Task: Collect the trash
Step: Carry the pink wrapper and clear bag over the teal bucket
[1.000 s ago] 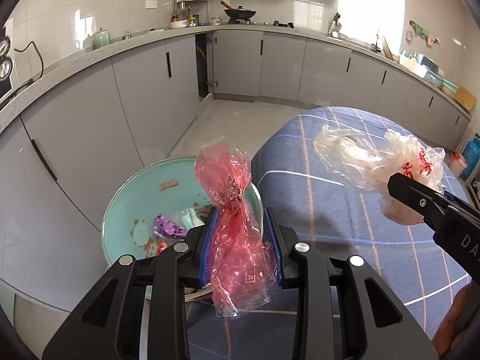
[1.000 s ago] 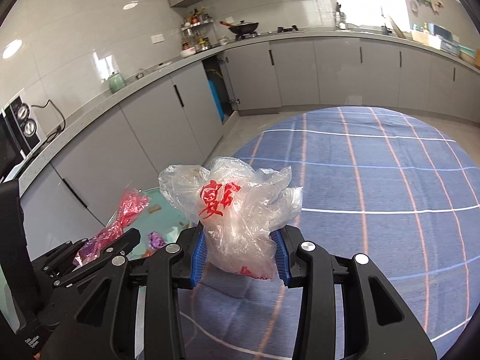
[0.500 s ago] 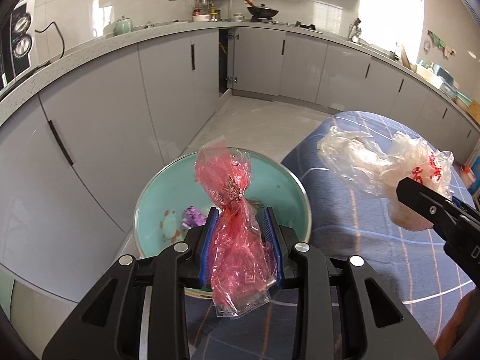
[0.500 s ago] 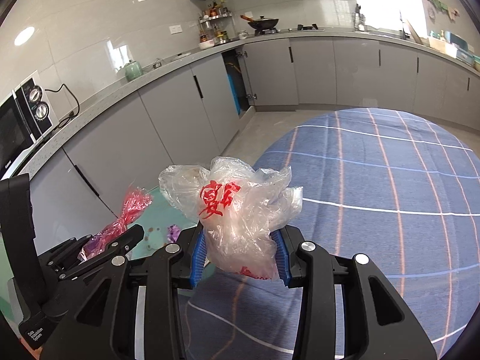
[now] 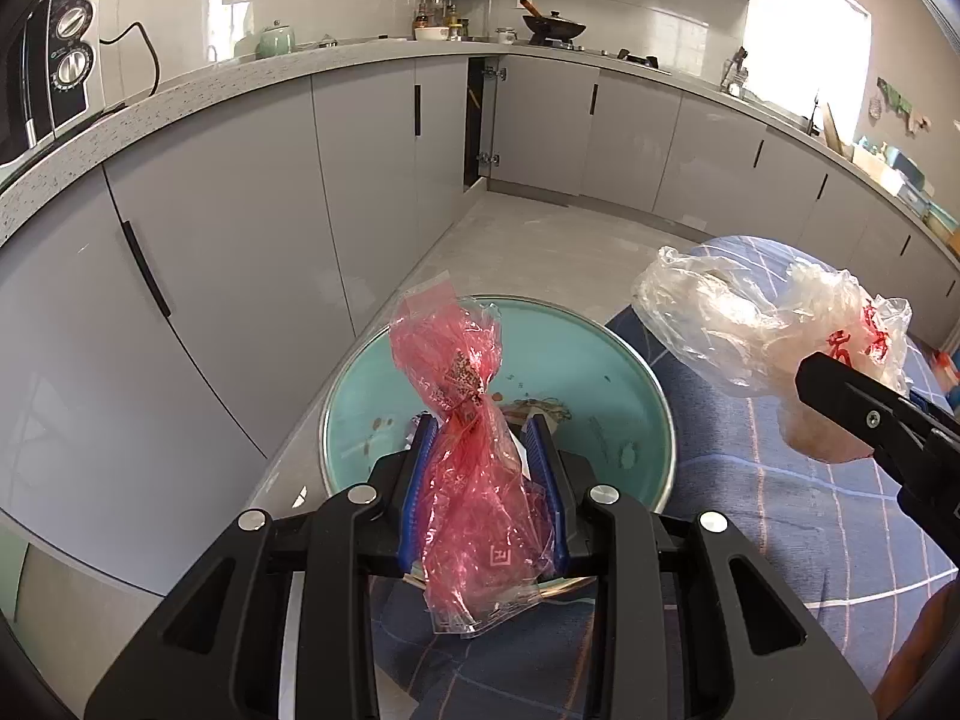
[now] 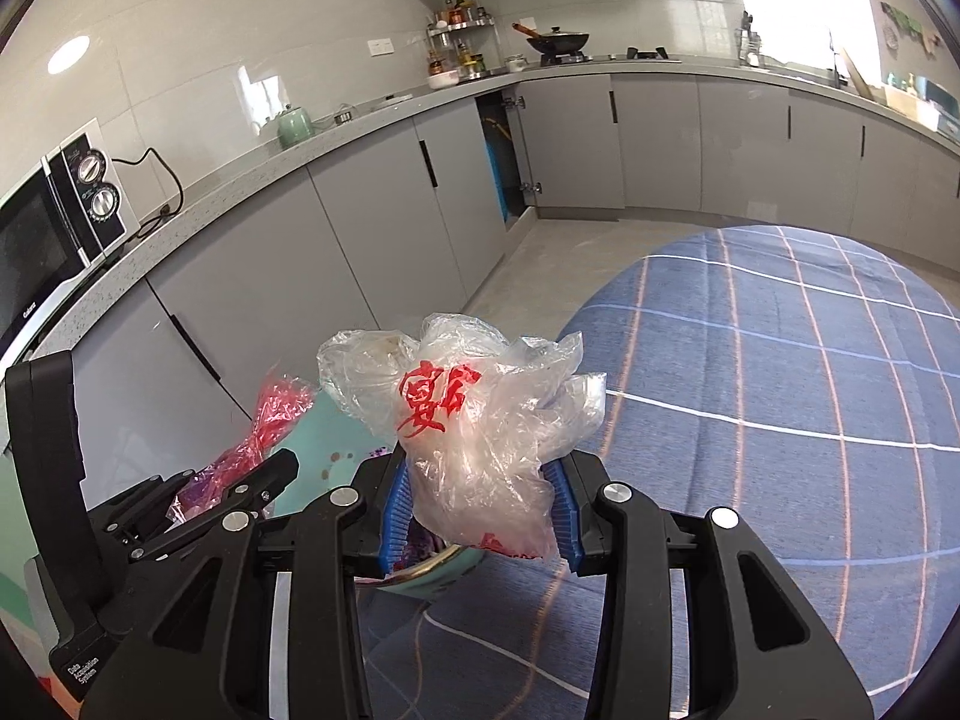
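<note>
Crinkled glossy red plastic bag (image 5: 474,468), translucent filmy plastic bag (image 6: 474,420), woven checked tablecloth (image 6: 780,396), glossy cabinets (image 5: 240,228).

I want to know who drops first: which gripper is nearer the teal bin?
Left. The left gripper, shut on the red plastic bag, is over the teal bin; the right gripper, holding the clear plastic bag, is beside it, over the blue cloth.

A home kitchen: grey cabinets (image 5: 372,168), wok (image 6: 558,42) on stove, microwave (image 6: 54,222).
</note>
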`<action>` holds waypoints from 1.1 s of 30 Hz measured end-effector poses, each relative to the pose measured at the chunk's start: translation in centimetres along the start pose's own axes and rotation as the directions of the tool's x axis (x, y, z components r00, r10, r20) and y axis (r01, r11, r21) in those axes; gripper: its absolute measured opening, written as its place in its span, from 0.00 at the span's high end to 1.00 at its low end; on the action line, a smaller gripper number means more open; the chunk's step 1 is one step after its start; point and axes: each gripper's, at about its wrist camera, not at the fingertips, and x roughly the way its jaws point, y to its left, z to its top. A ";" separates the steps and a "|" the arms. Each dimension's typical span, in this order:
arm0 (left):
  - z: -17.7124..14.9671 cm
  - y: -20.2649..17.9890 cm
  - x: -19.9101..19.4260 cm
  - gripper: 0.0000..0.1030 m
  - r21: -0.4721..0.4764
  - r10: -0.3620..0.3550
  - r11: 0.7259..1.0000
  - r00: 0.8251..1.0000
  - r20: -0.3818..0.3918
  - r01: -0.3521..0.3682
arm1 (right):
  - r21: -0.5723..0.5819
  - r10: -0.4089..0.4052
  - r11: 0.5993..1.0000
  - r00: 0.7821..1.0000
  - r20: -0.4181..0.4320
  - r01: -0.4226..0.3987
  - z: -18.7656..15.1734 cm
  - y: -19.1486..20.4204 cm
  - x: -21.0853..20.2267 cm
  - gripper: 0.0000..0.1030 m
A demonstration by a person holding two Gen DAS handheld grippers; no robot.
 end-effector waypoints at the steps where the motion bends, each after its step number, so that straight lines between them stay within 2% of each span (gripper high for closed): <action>1: 0.0 0.1 0.0 0.70 -0.003 0.000 1.000 1.000 0.000 0.000 | -0.002 0.002 1.000 1.000 -0.002 -0.002 0.0 0.2 0.1 0.62; 22: 0.2 1.4 1.0 0.70 -0.027 0.003 1.000 1.000 -0.016 -0.004 | -0.012 0.019 1.000 0.999 -0.033 -0.019 0.6 2.7 2.8 0.61; 28: 0.2 1.8 2.8 0.70 -0.042 -0.035 0.999 0.997 -0.073 0.032 | 0.003 0.013 1.000 0.998 -0.067 -0.013 0.4 2.6 4.5 0.61; 33: 0.1 1.7 3.8 0.70 -0.033 -0.035 0.999 0.995 -0.096 0.032 | 0.014 0.007 1.000 0.997 -0.077 -0.006 0.4 2.1 5.0 0.61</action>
